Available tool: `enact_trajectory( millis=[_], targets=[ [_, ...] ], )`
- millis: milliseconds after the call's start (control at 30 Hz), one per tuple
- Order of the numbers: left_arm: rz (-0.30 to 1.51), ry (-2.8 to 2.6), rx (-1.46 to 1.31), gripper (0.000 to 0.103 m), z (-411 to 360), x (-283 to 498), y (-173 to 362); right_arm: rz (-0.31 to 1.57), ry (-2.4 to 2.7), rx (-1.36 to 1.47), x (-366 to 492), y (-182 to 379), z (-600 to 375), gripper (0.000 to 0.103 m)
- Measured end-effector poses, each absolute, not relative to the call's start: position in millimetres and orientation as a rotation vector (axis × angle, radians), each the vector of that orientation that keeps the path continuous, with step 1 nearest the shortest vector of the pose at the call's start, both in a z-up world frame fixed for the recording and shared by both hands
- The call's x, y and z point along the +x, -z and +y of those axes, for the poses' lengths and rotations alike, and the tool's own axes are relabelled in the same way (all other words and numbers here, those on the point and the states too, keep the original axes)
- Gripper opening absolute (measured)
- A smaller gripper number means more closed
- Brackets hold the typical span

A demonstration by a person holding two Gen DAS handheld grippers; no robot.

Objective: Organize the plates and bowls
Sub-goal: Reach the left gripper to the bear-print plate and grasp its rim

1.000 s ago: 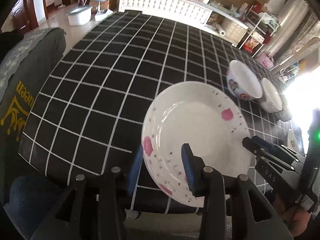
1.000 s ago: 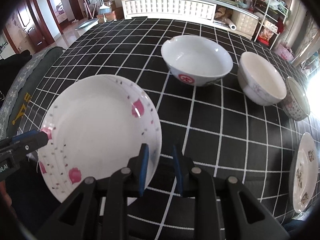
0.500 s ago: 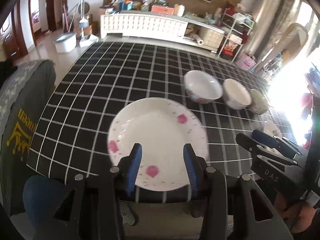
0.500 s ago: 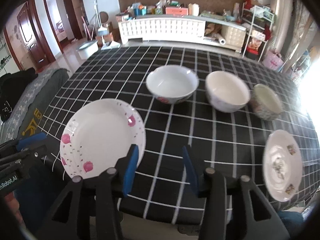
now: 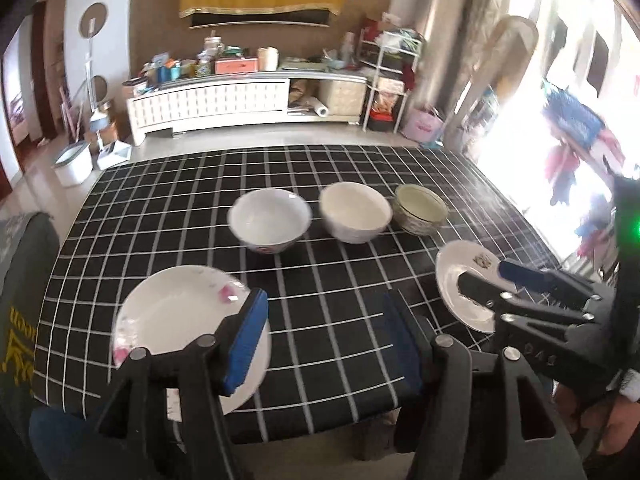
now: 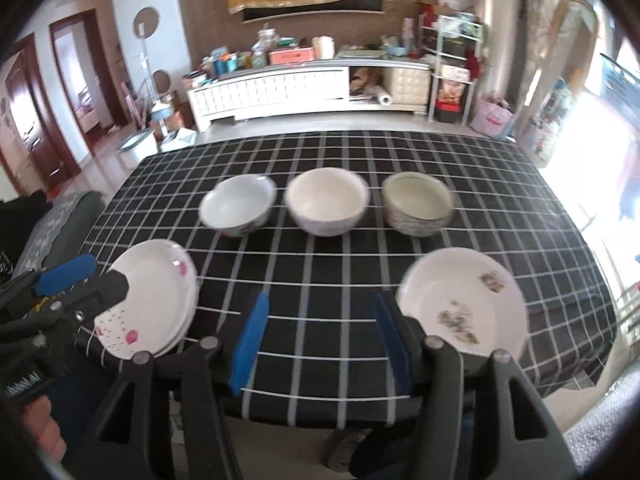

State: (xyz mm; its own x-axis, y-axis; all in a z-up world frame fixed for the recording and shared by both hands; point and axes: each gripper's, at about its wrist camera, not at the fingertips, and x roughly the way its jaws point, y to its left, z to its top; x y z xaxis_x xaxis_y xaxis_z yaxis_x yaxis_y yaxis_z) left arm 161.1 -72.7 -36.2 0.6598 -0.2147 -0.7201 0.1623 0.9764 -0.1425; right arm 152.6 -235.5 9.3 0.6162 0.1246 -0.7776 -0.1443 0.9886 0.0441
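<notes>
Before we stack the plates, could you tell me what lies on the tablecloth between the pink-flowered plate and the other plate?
Nothing: between the pink-flowered plate and the other plate is only bare checked tablecloth, clearest in the right wrist view.

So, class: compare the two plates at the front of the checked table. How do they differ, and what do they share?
1. Decoration: the left plate carries pink blotches and small dark dashes; the right plate has small greenish-brown floral sprigs.
2. Position: the left plate lies at the table's front left, below the leftmost bowl; the right plate lies front right, below the rightmost bowl.

Both are white, round, empty, and lie flat on the black checked tablecloth.
</notes>
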Motion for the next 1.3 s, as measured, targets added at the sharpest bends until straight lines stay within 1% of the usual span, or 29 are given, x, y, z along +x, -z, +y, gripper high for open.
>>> enact_trajectory(
  millis=[133, 233, 400, 533, 767, 967, 1033, 1100, 1167, 1233, 1300],
  targets=[
    [0.856, 0.237, -0.1, 0.058, -99, 174, 39, 0.847, -0.068, -0.012, 152, -18, -268, 0.065],
    [0.846, 0.249, -0.06, 0.058, -123, 179, 37, 0.836, -0.014, -0.012, 153, -21, -292, 0.065],
    [0.849, 0.297, -0.005, 0.058, -159, 190, 32, 0.845, 0.006, -0.009, 156, -21, -324, 0.065],
    [0.861, 0.354, -0.004, 0.058, -182, 199, 32, 0.878, 0.027, 0.047, 159, -21, -350, 0.065],
    [0.898, 0.379, 0.007, 0.058, -211, 218, 48, 0.911, 0.076, 0.013, 168, -6, -377, 0.065],
    [0.975, 0.376, 0.013, 0.058, -222, 236, 80, 0.968, 0.06, 0.021, 180, 24, -392, 0.065],
    [1.0, 0.372, 0.014, 0.055, -224, 240, 91, 0.984, 0.058, 0.02, 183, 31, -395, 0.065],
    [1.029, 0.379, 0.011, 0.048, -227, 244, 102, 0.998, 0.047, 0.013, 186, 40, -398, 0.065],
    [1.058, 0.389, 0.013, 0.046, -231, 250, 113, 1.008, 0.044, 0.004, 188, 46, -401, 0.064],
    [1.078, 0.399, 0.013, 0.045, -237, 255, 122, 1.018, 0.043, 0.003, 192, 53, -405, 0.061],
    [1.097, 0.407, 0.014, 0.042, -242, 259, 129, 1.032, 0.053, -0.001, 195, 59, -410, 0.06]
  ],
)
